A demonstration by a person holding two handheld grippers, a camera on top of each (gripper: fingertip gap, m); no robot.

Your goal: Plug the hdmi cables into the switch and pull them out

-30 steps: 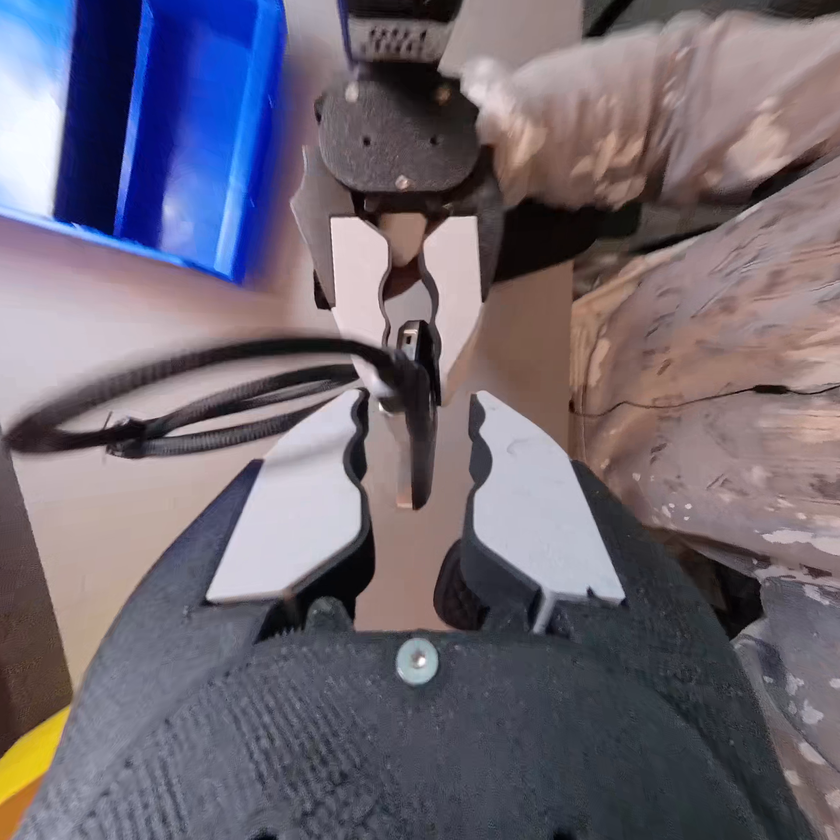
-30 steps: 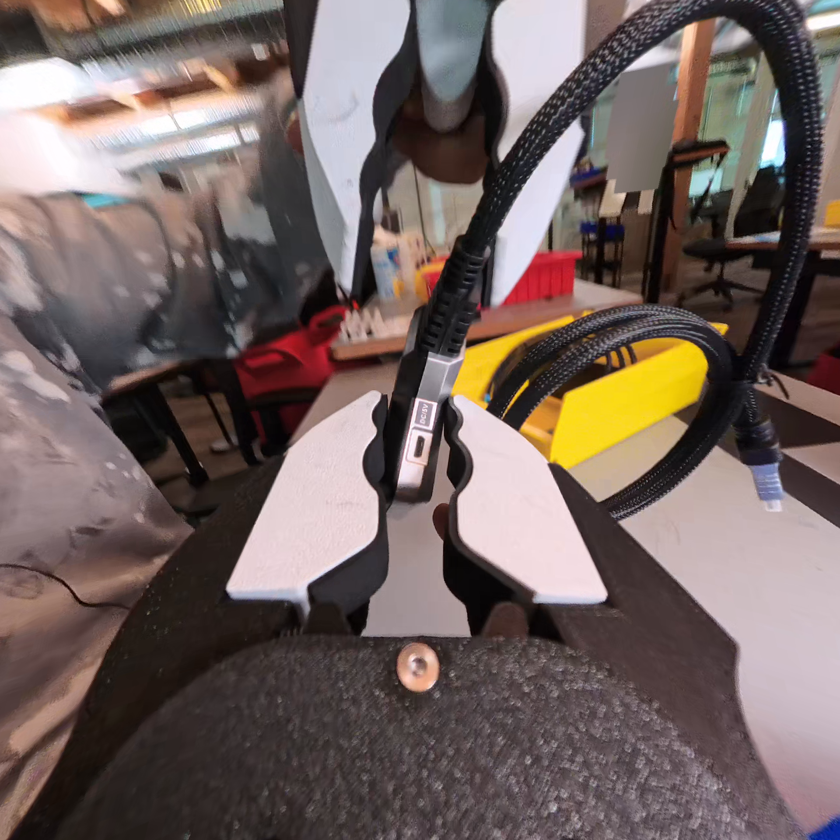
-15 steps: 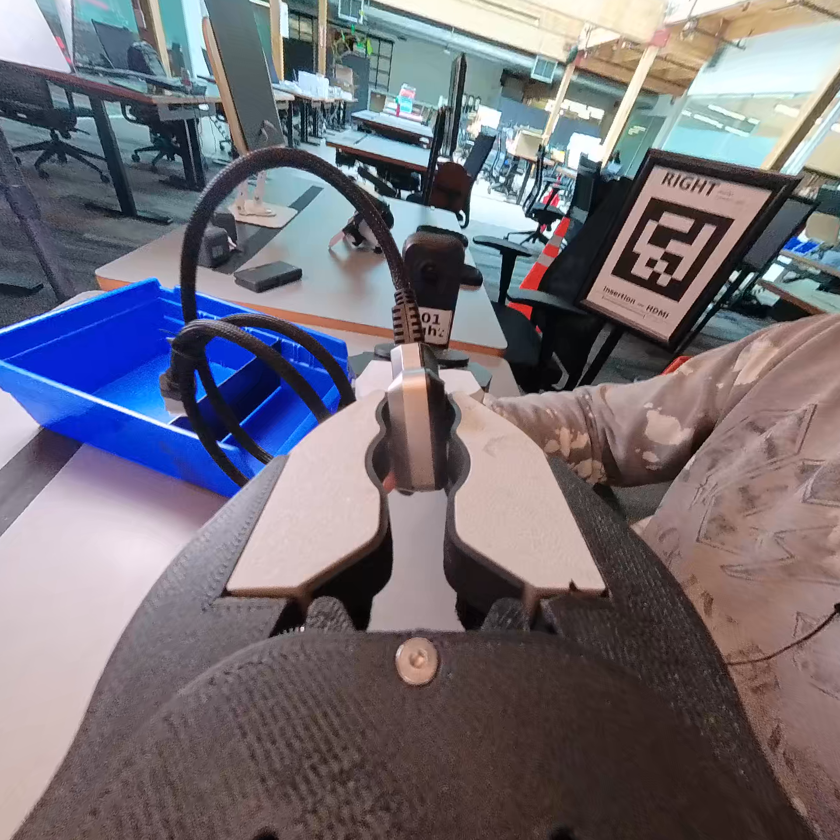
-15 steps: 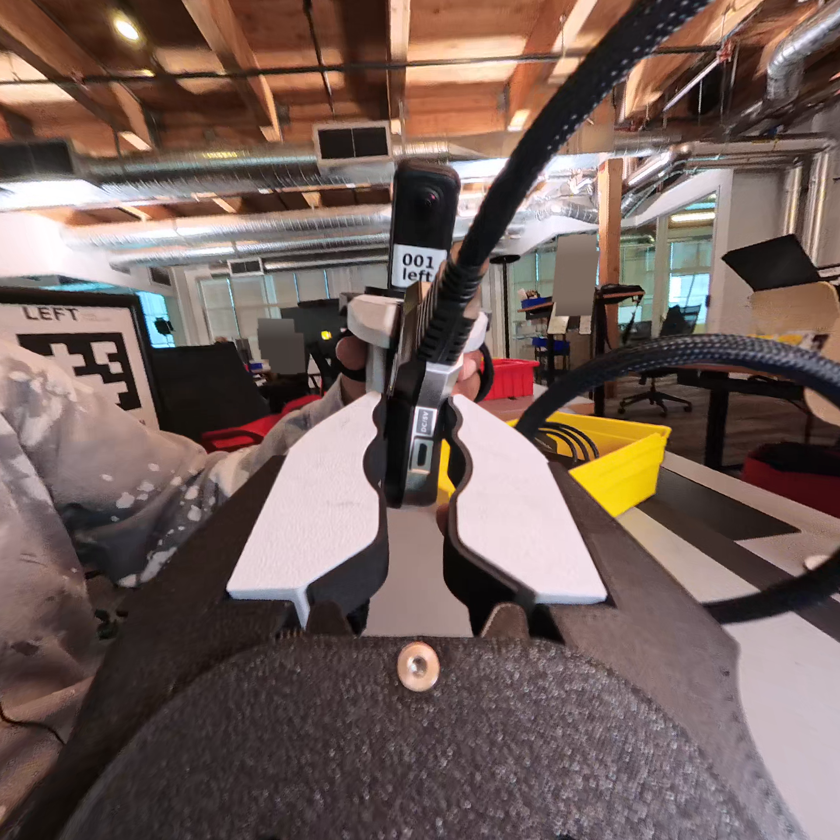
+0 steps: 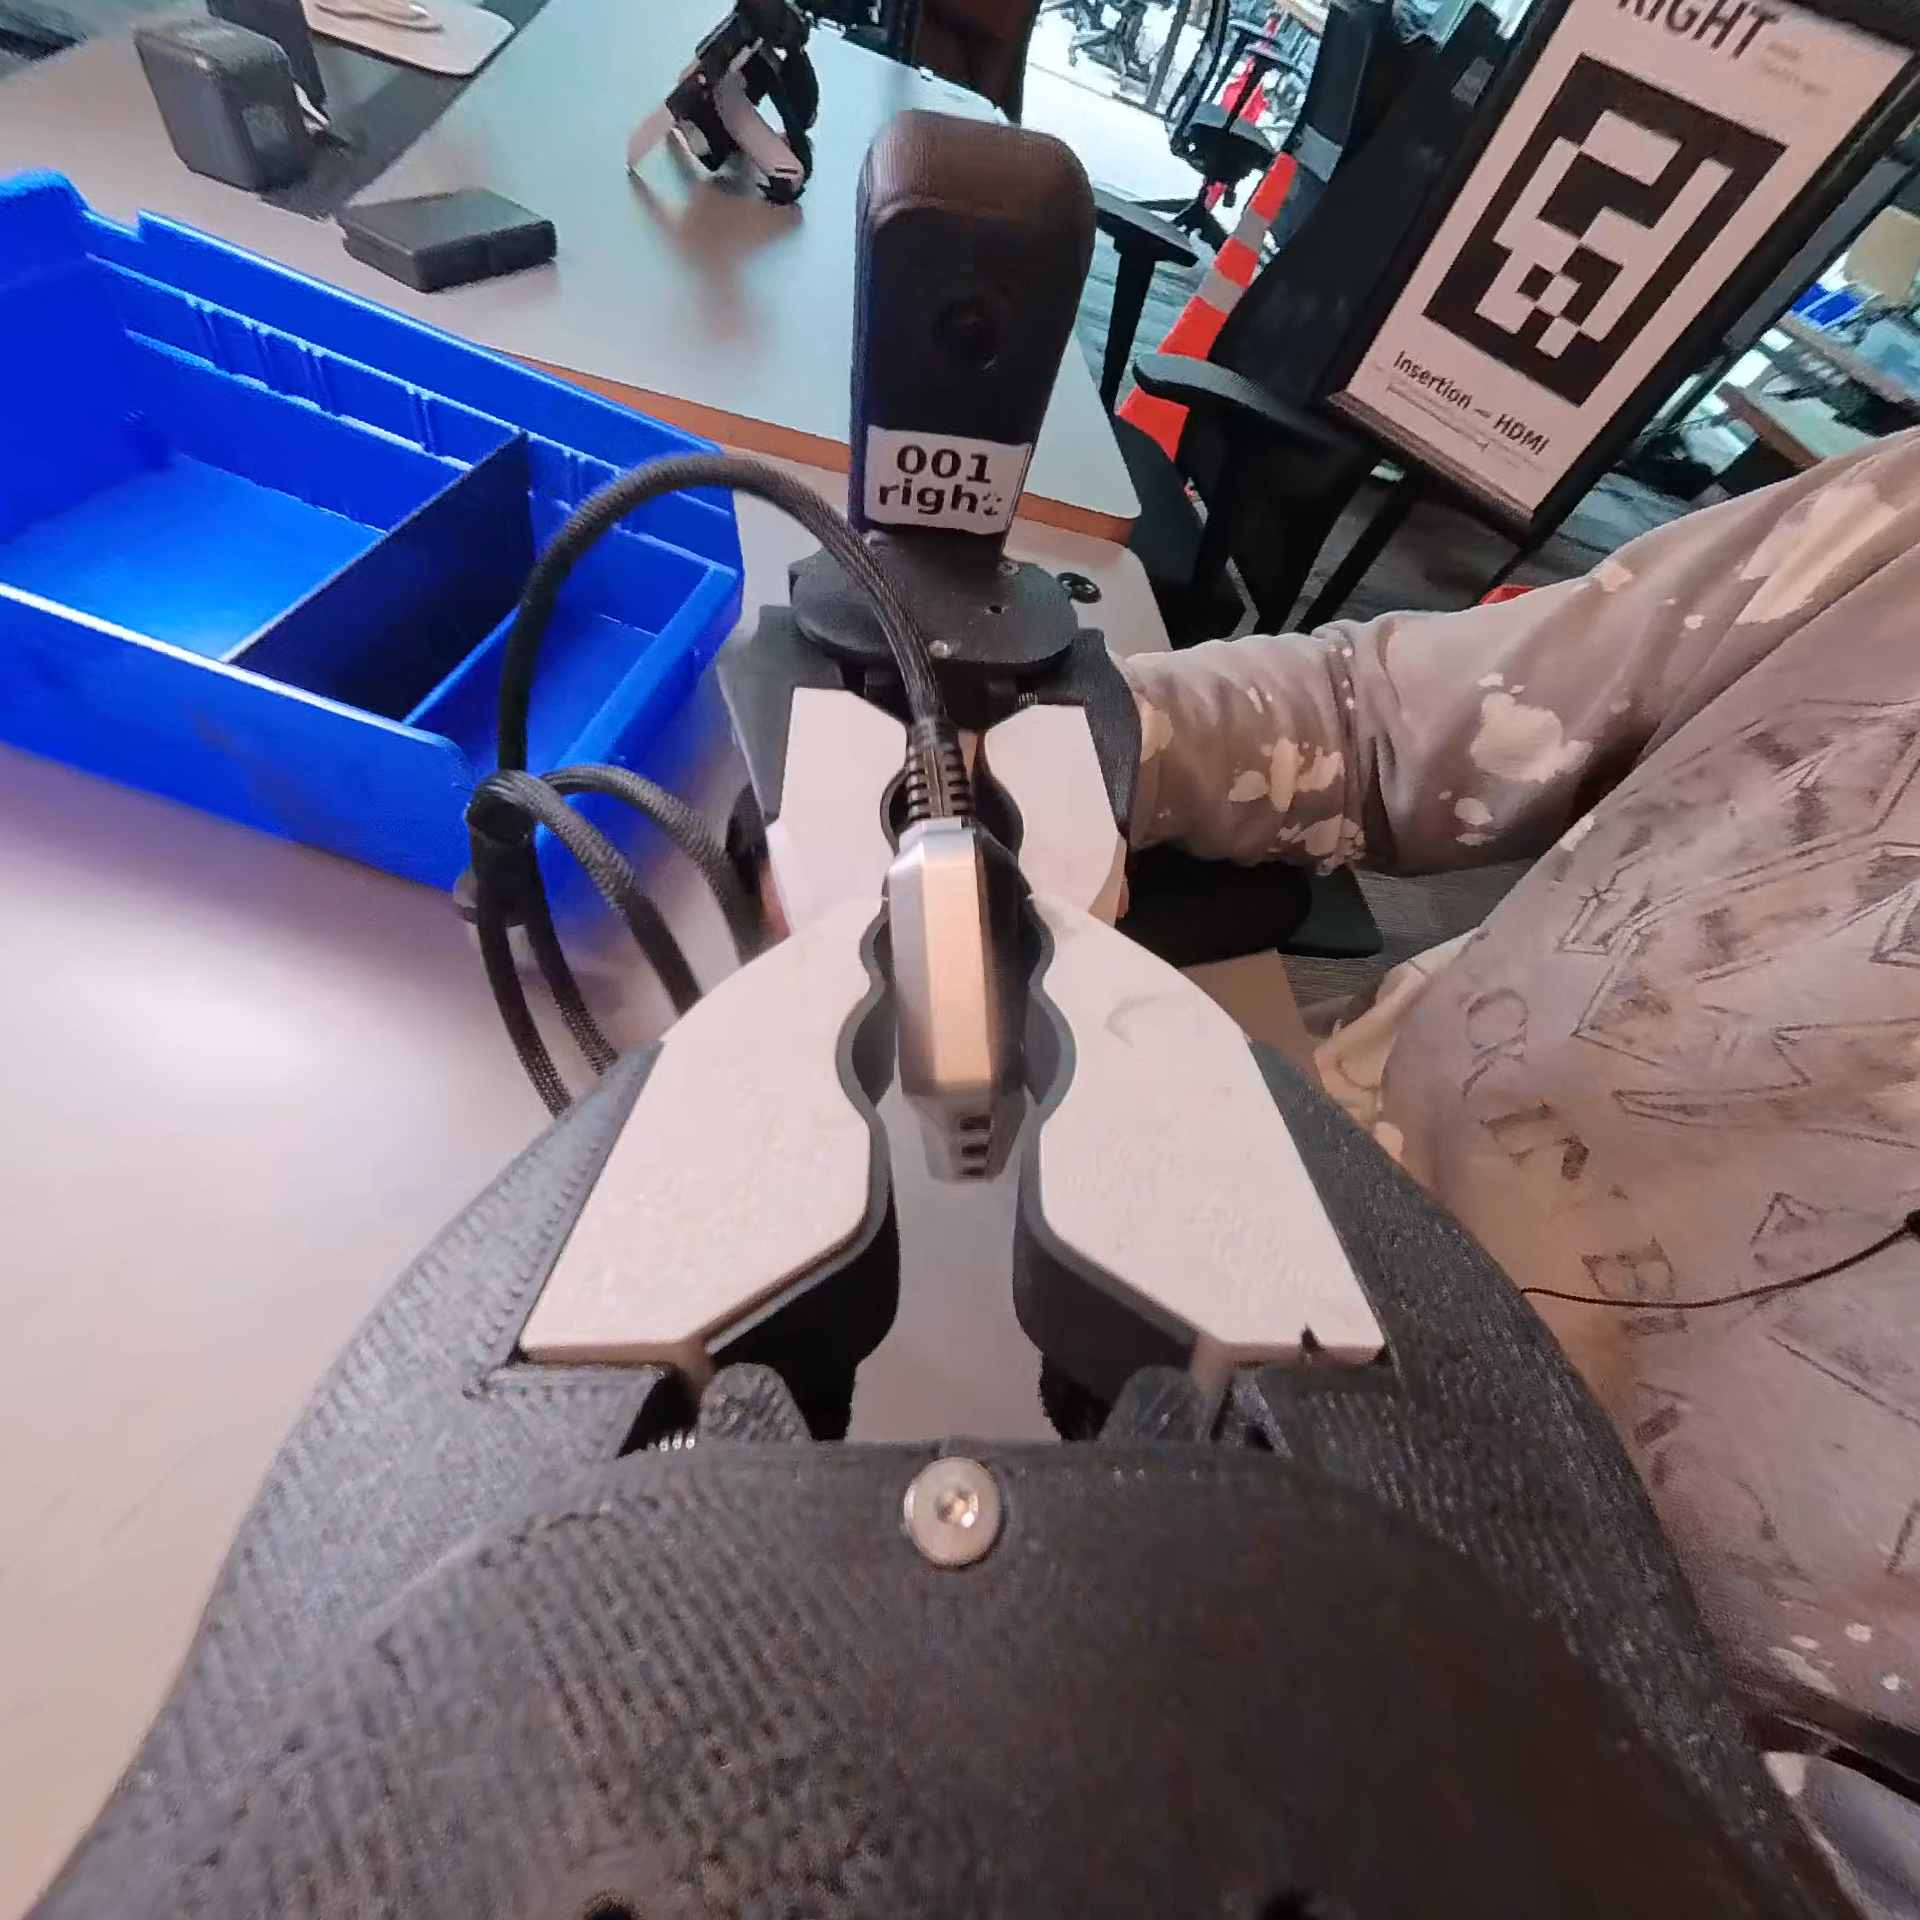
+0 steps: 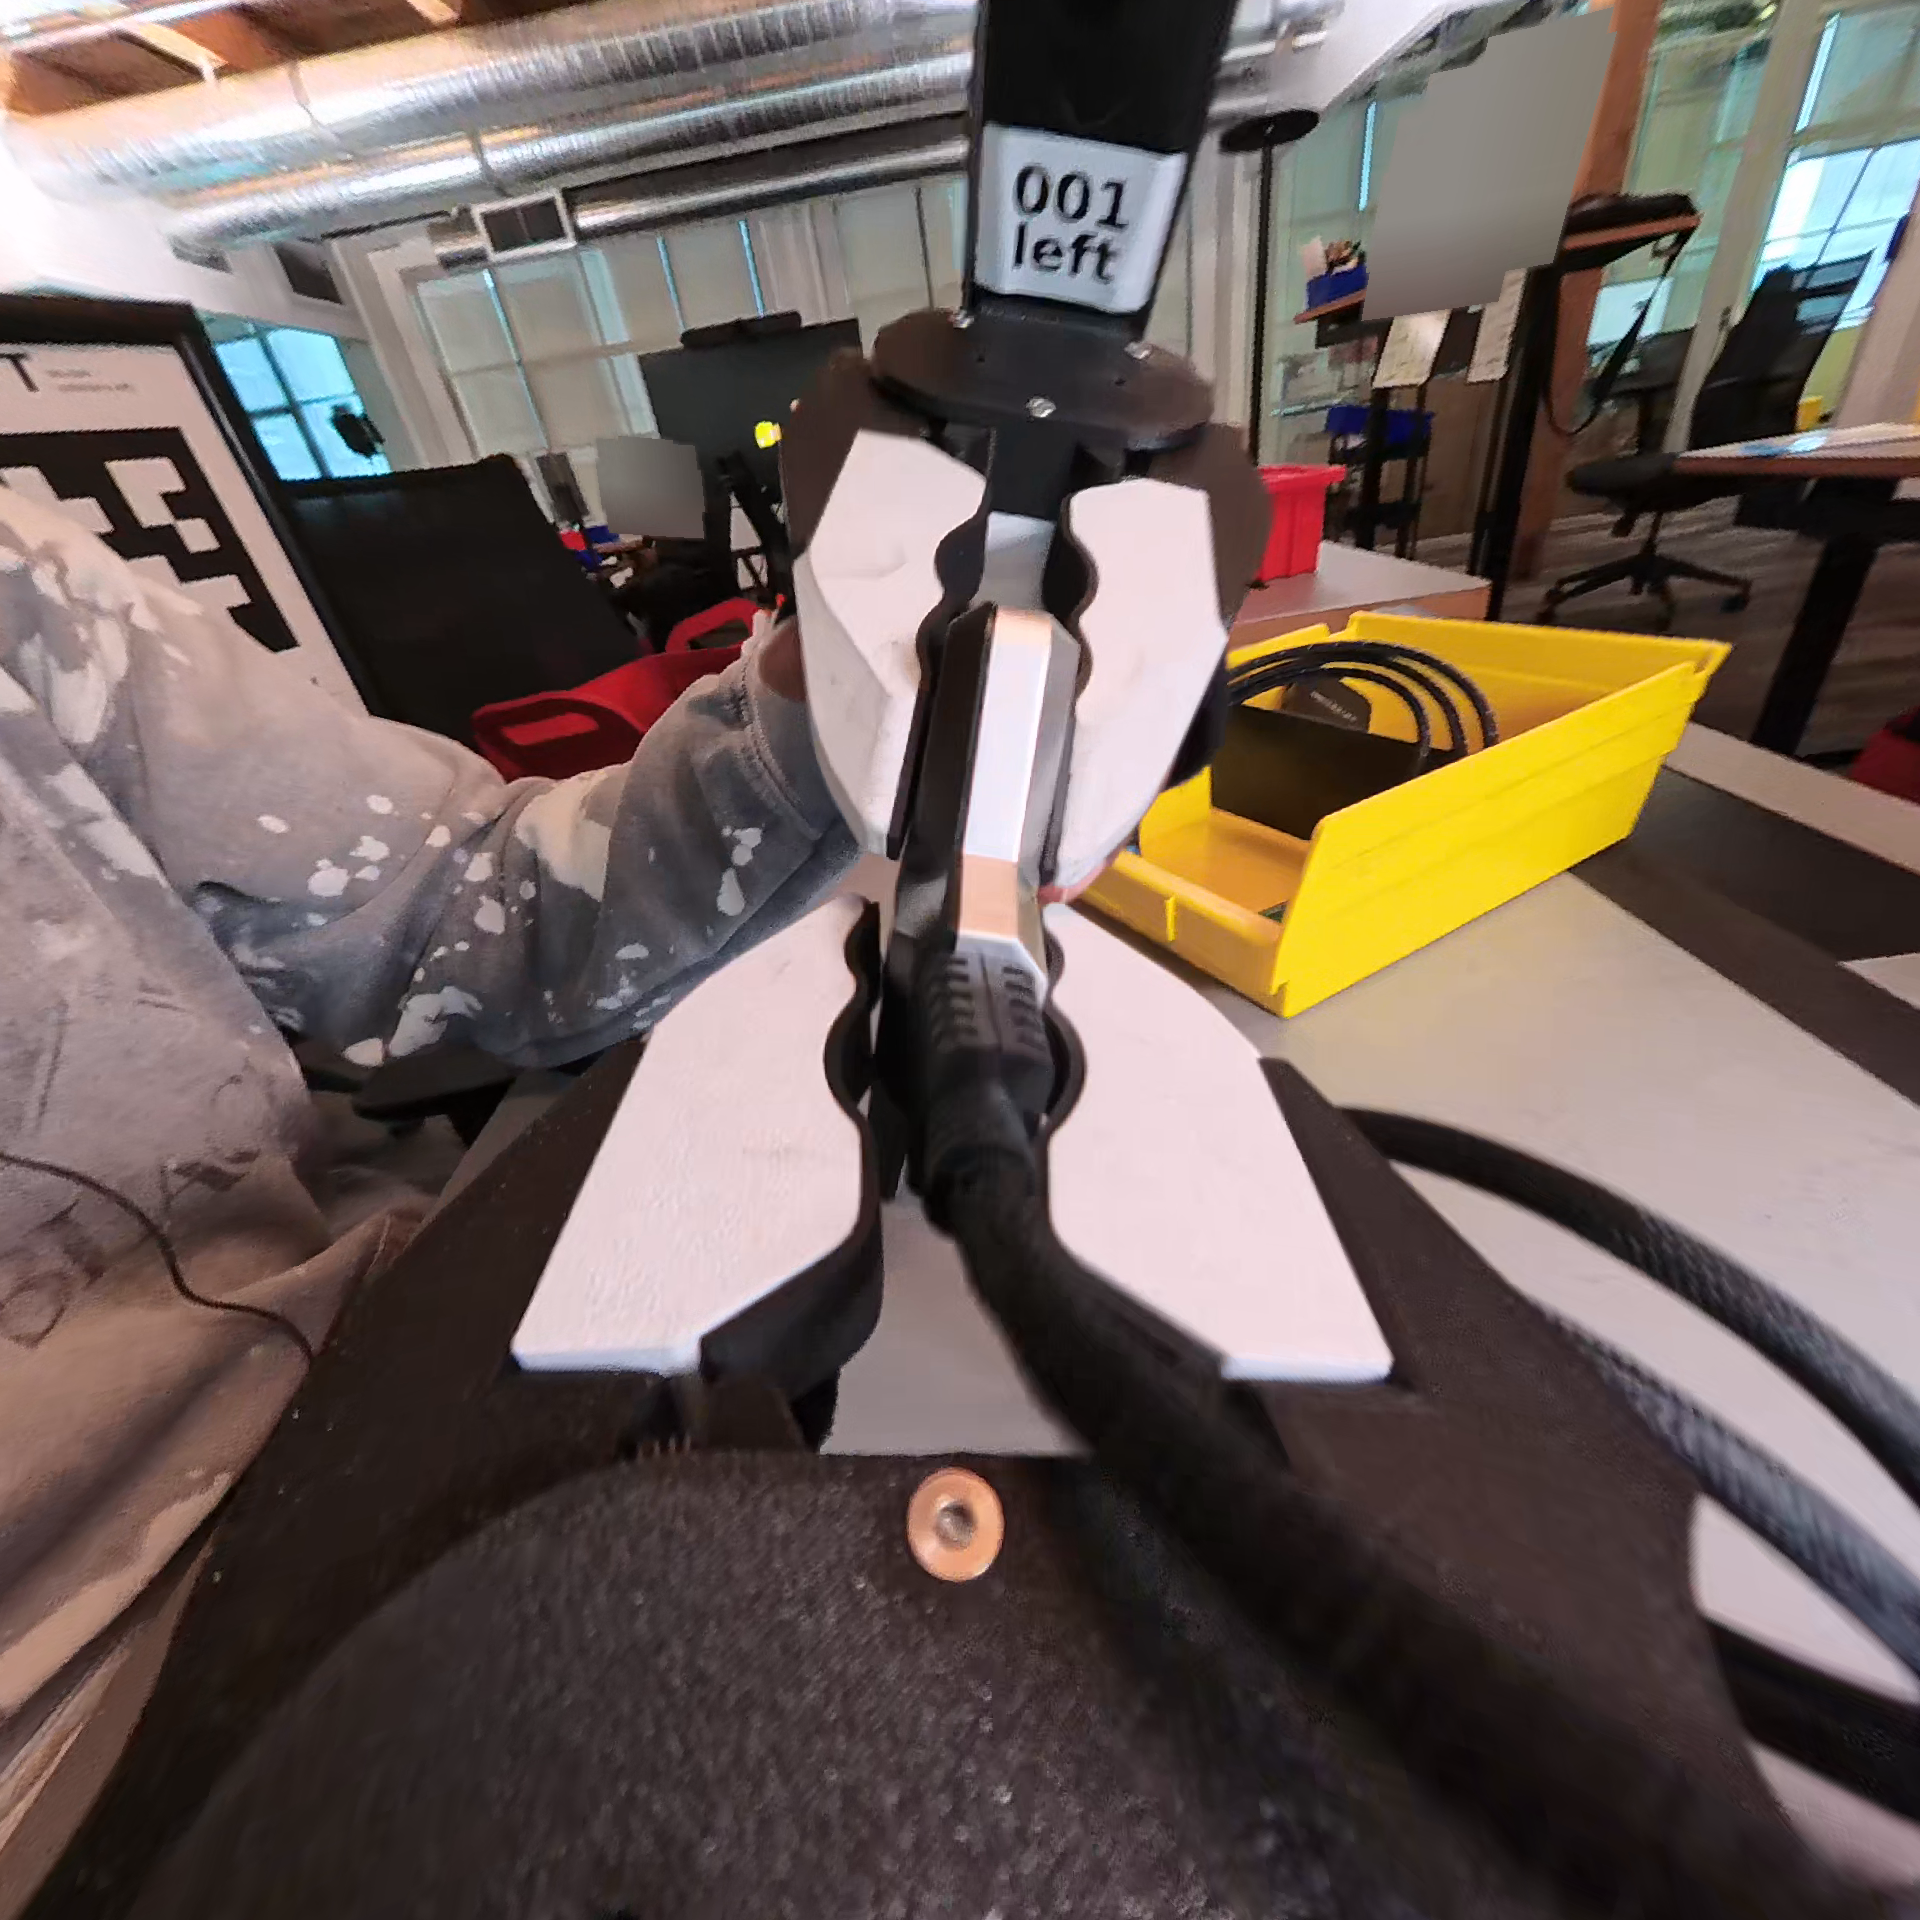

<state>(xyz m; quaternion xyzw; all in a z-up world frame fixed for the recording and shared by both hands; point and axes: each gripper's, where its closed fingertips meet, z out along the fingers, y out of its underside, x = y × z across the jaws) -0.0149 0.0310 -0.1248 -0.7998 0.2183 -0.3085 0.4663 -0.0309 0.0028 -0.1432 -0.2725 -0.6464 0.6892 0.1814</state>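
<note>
The silver HDMI switch (image 5: 951, 1039) is seen edge-on, clamped between the fingers of my left gripper (image 5: 945, 914). A black braided HDMI cable (image 5: 540, 790) is bundled in a loop at the left. Its plug (image 5: 935, 779) meets the switch's far end. My right gripper (image 5: 940, 831) faces mine from across and closes around that plug. In the right wrist view, my right gripper (image 6: 961, 925) is shut on the black plug (image 6: 977, 1029). The switch (image 6: 1013, 748) extends beyond it into the left gripper (image 6: 987, 821). The cable (image 6: 1662, 1299) trails off to the right.
A blue divided bin (image 5: 260, 582) stands at the left on the grey table (image 5: 208, 1143). A yellow bin (image 6: 1403, 769) with coiled cables and a black box sits at the right. A person's speckled sleeve (image 5: 1403, 748) reaches in. A marker sign (image 5: 1621, 229) stands behind.
One second ago my left gripper was open in front of the switch held by the right gripper. It has shut on the switch. The right gripper now grips the plug.
</note>
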